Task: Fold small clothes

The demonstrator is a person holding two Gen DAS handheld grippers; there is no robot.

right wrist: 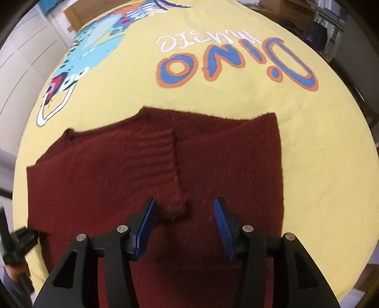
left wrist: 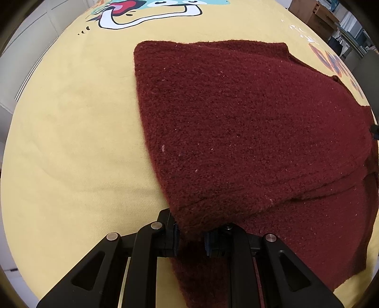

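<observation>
A dark red knitted sweater [left wrist: 236, 132] lies spread on the yellow cloth [left wrist: 78, 132]. In the left wrist view my left gripper [left wrist: 194, 228] is shut on the sweater's near edge, which is bunched and slightly lifted between the pads. In the right wrist view the same sweater [right wrist: 94, 180] lies flat with a ribbed sleeve [right wrist: 151, 154] folded across its body. The sleeve's cuff end [right wrist: 176, 208] lies between the fingers of my right gripper [right wrist: 184, 201]. That gripper is open, and its blue pads [right wrist: 145, 227] stand apart from the cuff. The left gripper [right wrist: 19, 239] shows at the sweater's left corner.
The yellow cloth [right wrist: 308, 123] carries a dinosaur print [right wrist: 94, 45] and large "DINO" lettering [right wrist: 236, 64]. White cabinet fronts [right wrist: 21, 59] stand to the left. Wooden furniture [left wrist: 315, 14] and dark clutter sit beyond the far edge.
</observation>
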